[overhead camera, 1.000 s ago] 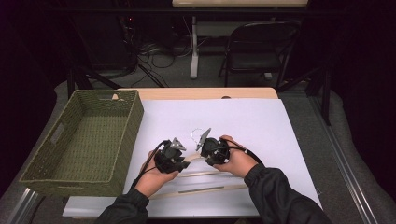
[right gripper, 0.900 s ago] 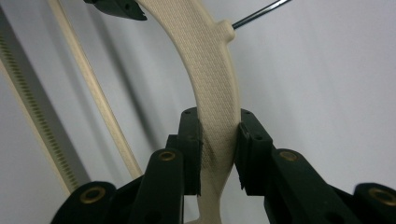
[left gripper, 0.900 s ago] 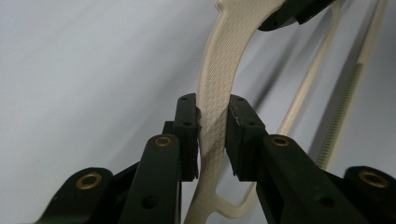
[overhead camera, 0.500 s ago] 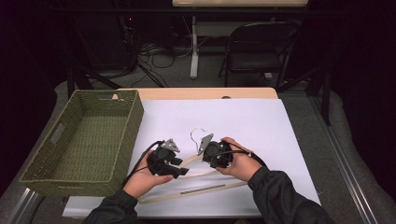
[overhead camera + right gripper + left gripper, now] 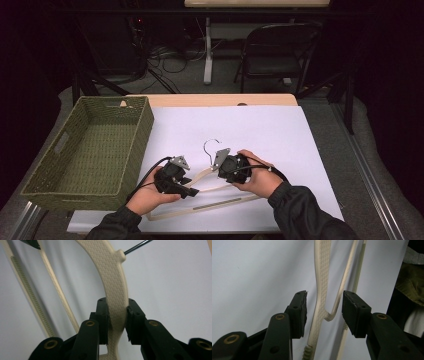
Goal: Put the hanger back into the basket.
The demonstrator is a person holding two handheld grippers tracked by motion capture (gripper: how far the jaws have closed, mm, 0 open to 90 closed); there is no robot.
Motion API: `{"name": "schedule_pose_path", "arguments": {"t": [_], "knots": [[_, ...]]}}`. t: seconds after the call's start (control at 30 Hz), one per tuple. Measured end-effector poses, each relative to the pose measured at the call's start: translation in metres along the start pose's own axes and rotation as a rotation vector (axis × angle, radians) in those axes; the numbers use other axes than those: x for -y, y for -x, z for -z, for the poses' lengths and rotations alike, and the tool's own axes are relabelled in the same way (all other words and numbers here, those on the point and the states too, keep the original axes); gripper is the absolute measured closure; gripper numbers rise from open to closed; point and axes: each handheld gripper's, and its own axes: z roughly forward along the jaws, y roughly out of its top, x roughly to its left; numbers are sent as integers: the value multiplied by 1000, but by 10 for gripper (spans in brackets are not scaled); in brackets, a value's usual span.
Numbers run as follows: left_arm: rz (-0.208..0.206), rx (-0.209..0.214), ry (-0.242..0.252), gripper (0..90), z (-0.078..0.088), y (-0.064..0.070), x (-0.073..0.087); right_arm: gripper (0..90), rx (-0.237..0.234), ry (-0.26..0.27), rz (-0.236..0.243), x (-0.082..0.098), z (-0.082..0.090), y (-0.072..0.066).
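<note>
The right gripper (image 5: 117, 315) was clamped on the cream, weave-textured plastic hanger (image 5: 113, 287) near its metal hook (image 5: 212, 146). The left gripper (image 5: 324, 312) stood apart around the hanger's arm. The hanger lay on a white table (image 5: 280, 130) beside a green woven basket (image 5: 90, 145). No writing was legible.

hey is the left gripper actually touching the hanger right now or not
Apart. In the left gripper view the left gripper is open, and the cream hanger runs between its fingers with white table visible on both sides.
</note>
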Motion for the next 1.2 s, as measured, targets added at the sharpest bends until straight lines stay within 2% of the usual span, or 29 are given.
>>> {"name": "schedule_pose_path", "arguments": {"t": [0.2,0.37,0.6,0.63,0.77,0.83,0.93,1.03,1.07,1.2], "knots": [[-10,15,-25,568,-3,1,3,749,1,9,1,0,3,-3],[-24,25,-38,650,-4,2,4,750,3,17,4,1,3,-3],[-43,35,-43,709,-5,3,5,751,-3,27,5,2,6,-4],[-47,35,-44,717,-4,4,5,741,-14,34,-8,3,7,-4],[-51,42,-42,734,-3,5,6,563,-73,57,-80,11,15,-4],[-55,52,-42,749,-2,7,6,513,-110,70,-105,19,20,-3],[-51,63,-43,767,-1,9,7,478,-135,100,-139,32,32,-3],[-65,74,-41,786,0,12,7,454,-149,117,-171,49,44,-1],[-68,64,-44,792,1,15,8,446,-154,123,-188,55,47,0],[-92,75,-42,825,2,21,9,440,-146,125,-231,79,58,1]]}}
